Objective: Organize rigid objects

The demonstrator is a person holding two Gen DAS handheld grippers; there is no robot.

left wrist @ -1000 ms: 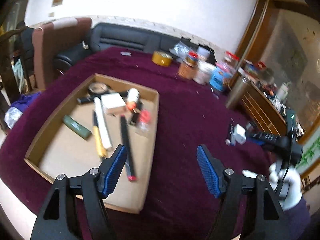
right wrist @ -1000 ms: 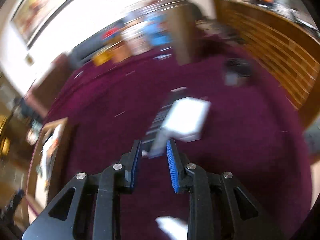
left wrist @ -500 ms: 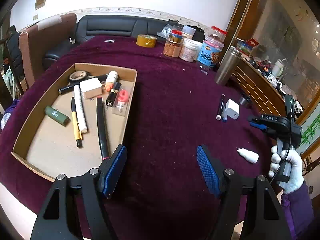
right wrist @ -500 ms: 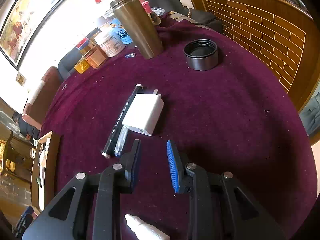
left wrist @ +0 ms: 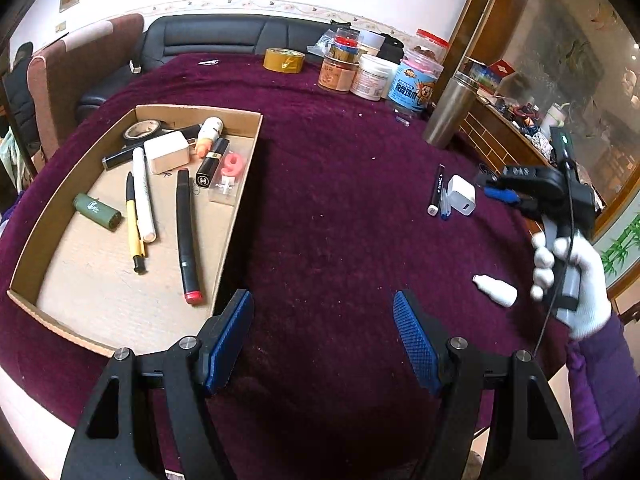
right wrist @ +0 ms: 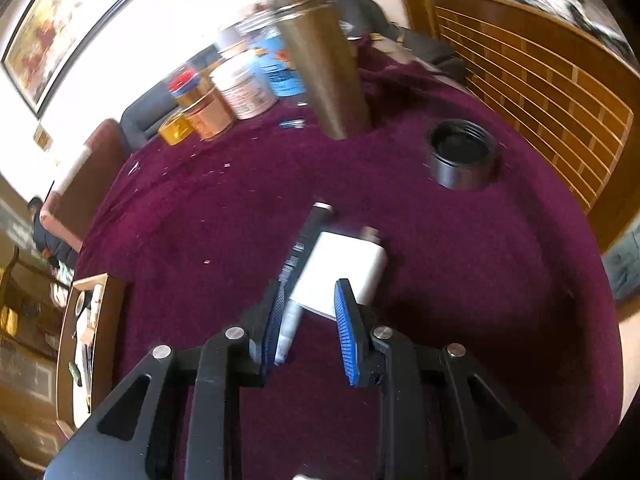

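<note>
A white charger point(right wrist: 340, 270) lies on the purple cloth beside a black marker point(right wrist: 306, 236) and a small clear pen point(right wrist: 289, 330). My right gripper point(right wrist: 310, 326) is open, its pads either side of the charger's near end and the clear pen, not closed on them. The left wrist view shows the charger point(left wrist: 461, 200), the marker point(left wrist: 436, 190) and the right gripper point(left wrist: 500, 188) at the right. My left gripper point(left wrist: 322, 338) is open and empty above the cloth. A cardboard tray point(left wrist: 236, 216) at the left holds pens, a lighter, tape and a lipstick.
A white dropper bottle point(left wrist: 495, 290) lies near the table's right edge. A steel flask point(right wrist: 324, 76), its black lid point(right wrist: 462, 158), jars point(left wrist: 374, 74) and a yellow tape roll point(left wrist: 284, 60) stand at the back. A wooden cabinet point(right wrist: 532, 60) borders the right side.
My right gripper moved forward and down onto the charger and pens, and its jaws opened wider. The left gripper stayed open and hardly moved.
</note>
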